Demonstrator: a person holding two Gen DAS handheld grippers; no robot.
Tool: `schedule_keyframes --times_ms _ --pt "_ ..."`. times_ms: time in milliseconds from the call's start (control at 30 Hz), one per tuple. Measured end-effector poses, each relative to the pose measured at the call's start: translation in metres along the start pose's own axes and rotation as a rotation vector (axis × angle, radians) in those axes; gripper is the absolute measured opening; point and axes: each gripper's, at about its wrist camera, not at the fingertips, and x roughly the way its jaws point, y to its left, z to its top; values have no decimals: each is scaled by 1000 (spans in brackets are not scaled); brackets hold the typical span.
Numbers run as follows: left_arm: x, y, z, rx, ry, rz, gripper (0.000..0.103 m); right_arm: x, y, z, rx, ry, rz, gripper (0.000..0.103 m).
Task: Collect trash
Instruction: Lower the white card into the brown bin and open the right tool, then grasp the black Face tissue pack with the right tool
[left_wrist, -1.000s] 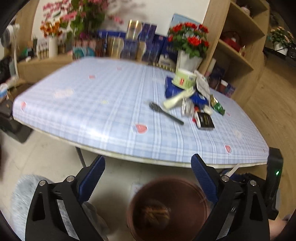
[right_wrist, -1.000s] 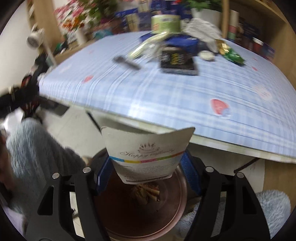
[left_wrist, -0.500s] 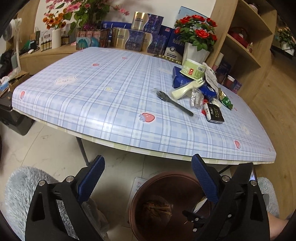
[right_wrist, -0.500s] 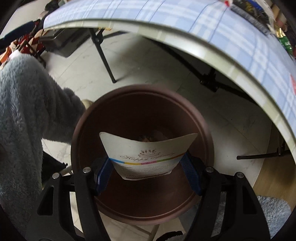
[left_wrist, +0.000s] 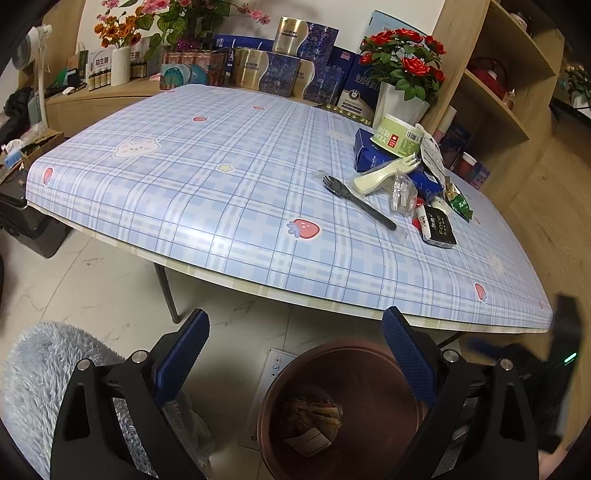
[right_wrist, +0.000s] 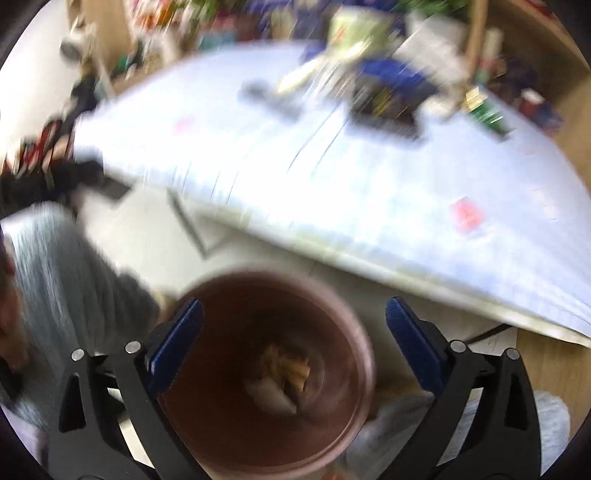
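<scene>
Scraps of paper (left_wrist: 308, 437) lie inside brown bin (left_wrist: 373, 424); green tub (left_wrist: 397, 138) tops blue box (left_wrist: 365, 157).

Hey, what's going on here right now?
A person with a gripper in each hand is clearing trash off a table. Both hang over a brown bin on the floor, which already has scraps in it. The right gripper is opening its jaws above the bin with nothing between them; the left gripper is open and empty. A black fork, a green tub and wrappers remain on the plaid tablecloth.
</scene>
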Motion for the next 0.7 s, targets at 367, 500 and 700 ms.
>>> schedule_keyframes --times_ms 367,500,700 --pt "2 -8 -1 18 1 -12 92 -40 -56 9 196 -270 -155 97" --pt "4 -11 -1 25 3 -17 92 -42 -67 8 229 -297 -151 97" --pt "9 -17 -2 36 13 -16 92 -35 -64 8 231 -266 -99 97"
